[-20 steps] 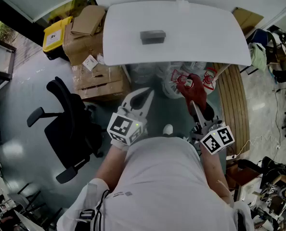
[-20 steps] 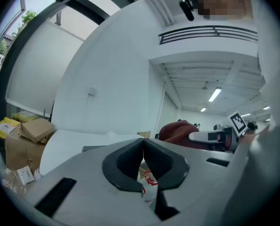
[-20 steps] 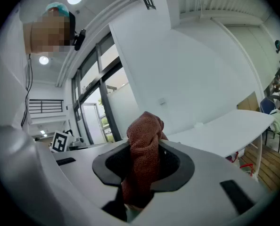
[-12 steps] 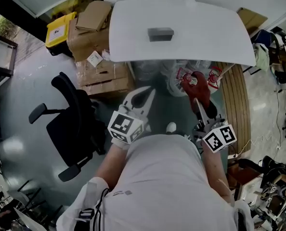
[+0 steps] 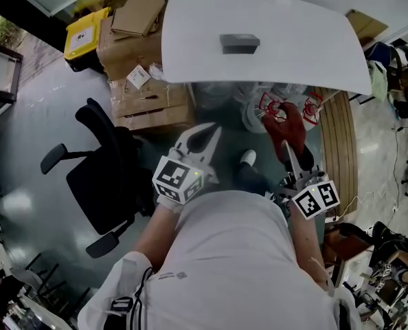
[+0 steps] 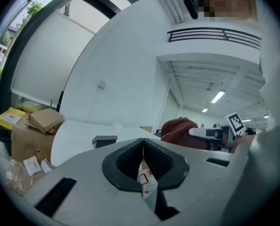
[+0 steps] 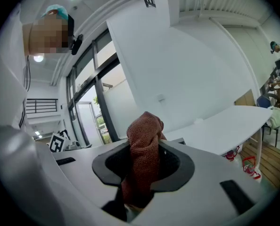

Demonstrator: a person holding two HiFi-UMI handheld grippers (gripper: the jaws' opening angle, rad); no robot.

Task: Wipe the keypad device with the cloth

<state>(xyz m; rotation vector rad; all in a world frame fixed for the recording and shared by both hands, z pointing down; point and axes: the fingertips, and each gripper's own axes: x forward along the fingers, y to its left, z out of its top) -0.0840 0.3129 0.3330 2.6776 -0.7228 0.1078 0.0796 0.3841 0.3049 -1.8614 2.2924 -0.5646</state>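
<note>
Left gripper [image 5: 211, 130]: jaws closed together, nothing between them, held short of counter [image 5: 314, 47]. Right gripper [image 7: 142, 149]: jaws clamped on red cloth [image 5: 286, 124], which bunches up past jaw tips. Keypad device [image 5: 240, 44] lies flat on white counter, well apart from both grippers and cloth.

Head camera sits above the person's shoulders, staring steeply down on the left gripper [image 5: 213, 130], the right gripper [image 5: 287, 150] and the white table [image 5: 293, 47] beyond. Each gripper view rides close behind its own jaws, facing almost level at that table; the left gripper view shares the keypad device [image 6: 105, 141] with the head view.
</note>
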